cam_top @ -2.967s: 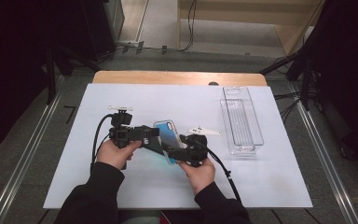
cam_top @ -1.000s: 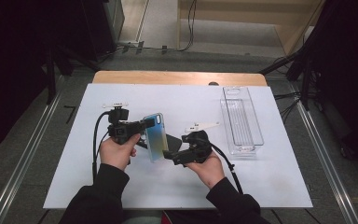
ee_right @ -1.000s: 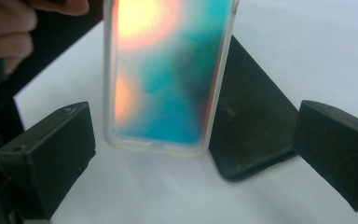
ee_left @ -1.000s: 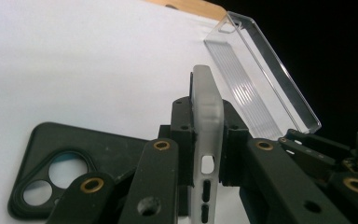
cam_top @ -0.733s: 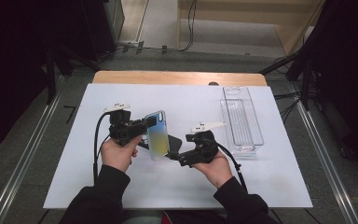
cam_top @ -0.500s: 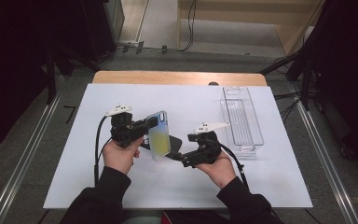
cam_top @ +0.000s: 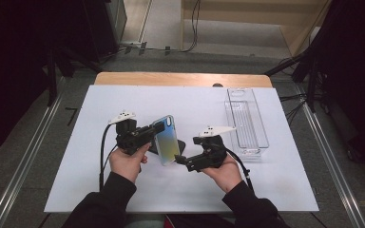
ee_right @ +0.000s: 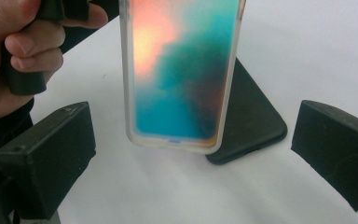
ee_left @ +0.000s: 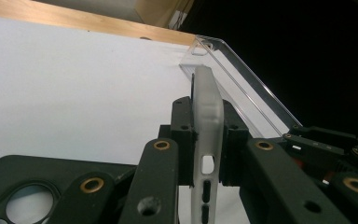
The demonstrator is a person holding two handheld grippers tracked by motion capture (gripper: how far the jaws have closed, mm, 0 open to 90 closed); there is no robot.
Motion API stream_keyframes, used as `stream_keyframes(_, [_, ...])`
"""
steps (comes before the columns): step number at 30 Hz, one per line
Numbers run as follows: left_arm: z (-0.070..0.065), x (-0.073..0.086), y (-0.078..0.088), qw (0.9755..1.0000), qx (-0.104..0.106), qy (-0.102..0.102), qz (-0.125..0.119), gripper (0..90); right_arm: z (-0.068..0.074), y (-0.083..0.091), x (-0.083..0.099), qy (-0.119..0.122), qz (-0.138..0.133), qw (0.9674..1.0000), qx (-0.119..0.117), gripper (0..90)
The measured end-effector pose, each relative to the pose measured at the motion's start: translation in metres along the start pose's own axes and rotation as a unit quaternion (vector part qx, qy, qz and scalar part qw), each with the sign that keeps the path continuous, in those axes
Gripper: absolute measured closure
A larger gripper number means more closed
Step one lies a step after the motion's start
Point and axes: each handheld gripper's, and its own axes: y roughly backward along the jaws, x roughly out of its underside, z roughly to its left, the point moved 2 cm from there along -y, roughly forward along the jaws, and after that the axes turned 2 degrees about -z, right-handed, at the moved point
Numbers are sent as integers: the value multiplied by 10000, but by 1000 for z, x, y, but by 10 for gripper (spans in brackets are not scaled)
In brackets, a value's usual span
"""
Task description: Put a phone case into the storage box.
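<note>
An iridescent blue-orange phone case [cam_top: 167,140] with a frosted rim stands on edge above the white table, tilted. My left gripper [cam_top: 158,129] is shut on its upper left rim; in the left gripper view the two pads pinch the frosted edge [ee_left: 207,116]. A black phone case [cam_top: 181,145] lies flat on the table behind it, also seen as the black case [ee_left: 14,186] and the black case [ee_right: 254,121]. My right gripper [cam_top: 183,161] stands open just right of the colourful case [ee_right: 182,70], its jaws wide apart and touching nothing.
A clear plastic tray [cam_top: 247,118] stands at the right on the white sheet [cam_top: 123,99]. The wooden table edge [cam_top: 180,79] runs along the back. A hand [ee_right: 23,42] holds the left gripper. Cables trail from both grippers toward the person.
Three seconds ago both grippers were at the colourful case. The left gripper has since carried it left and stood it up; the right gripper has drawn away to the right.
</note>
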Motion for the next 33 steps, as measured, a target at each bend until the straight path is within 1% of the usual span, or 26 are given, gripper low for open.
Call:
stream_keyframes(1, [-3, 1, -2, 10000, 59, 15, 22, 806, 1, -1, 0, 20, -6, 10000, 67, 0])
stream_keyframes(2, [-3, 1, -2, 10000, 59, 15, 22, 805, 1, -1, 0, 20, -6, 10000, 67, 0])
stream_keyframes(3, [-3, 2, -2, 9999, 86, -4, 71, 805, 2, -1, 0, 39, -4, 9999, 108, 0])
stream_keyframes(5, [-7, 2, -4, 9999, 147, -27, 79, 806, 2, -1, 0, 52, -46, 9998, 196, 0])
stream_keyframes(6, [-9, 3, -4, 9998, 152, -52, 83, 806, 3, -1, 0, 17, -58, 9997, 254, 0])
stream_keyframes(7, [-11, 3, -5, 9998, 162, -53, 92, 806, 3, -1, 0, 17, -58, 9997, 254, 0])
stream_keyframes(8, [-12, 4, -5, 9997, 176, -99, 112, 806, 3, -1, 0, 3, -68, 9995, 301, 0])
stream_keyframes(11, [-15, 6, -7, 9997, 176, -115, 144, 806, 4, 0, 1, -49, -153, 9991, 402, 0])
stream_keyframes(12, [-16, 6, -8, 9996, 206, -121, 157, 806, 5, 0, 0, -88, -179, 9989, 421, 0])
stream_keyframes(13, [-17, 7, -9, 9994, 265, -77, 199, 806, 5, -1, 0, -122, -209, 9986, 467, 0])
stream_keyframes(15, [-19, 9, -10, 9993, 336, -22, 166, 806, 5, -1, 0, -119, -214, 9987, 452, 0])
stream_keyframes(16, [-20, 9, -10, 9991, 363, -29, 207, 806, 6, -2, -1, -148, -240, 9988, 392, 0])
stream_keyframes(17, [-21, 10, -11, 9991, 368, -11, 220, 806, 7, -3, -1, -158, -251, 9985, 460, 0])
stream_keyframes(18, [-22, 11, -12, 9990, 376, -22, 234, 806, 7, -3, -1, -158, -251, 9985, 460, 0])
stream_keyframes(20, [-24, 13, -14, 9990, 341, -66, 274, 806, 8, -4, -1, -167, -269, 9983, 482, 0])
stream_keyframes(21, [-25, 14, -15, 9990, 331, -70, 291, 806, 8, -4, -2, -225, -282, 9980, 512, 0])
stream_keyframes(22, [-26, 15, -16, 9990, 343, -43, 286, 806, 8, -4, -2, -225, -282, 9980, 512, 0])
stream_keyframes(23, [-27, 16, -17, 9988, 354, -63, 324, 806, 8, -4, -2, -246, -292, 9979, 531, 0])
stream_keyframes(25, [-31, 18, -18, 9987, 391, -56, 325, 806, 7, -5, -2, -283, -298, 9976, 557, 0])
stream_keyframes(27, [-33, 19, -19, 9985, 394, -105, 362, 806, 6, -6, -3, -292, -296, 9974, 581, 0])
stream_keyframes(30, [-36, 21, -20, 9984, 390, -121, 388, 806, 7, -8, -4, -327, -261, 9974, 592, 0])
stream_keyframes(32, [-37, 23, -21, 9983, 386, -130, 413, 806, 8, -8, -4, -329, -256, 9976, 558, 0])
stream_keyframes(33, [-39, 25, -19, 9986, 388, -113, 341, 806, 9, -10, -4, -284, -298, 9976, 560, 0])
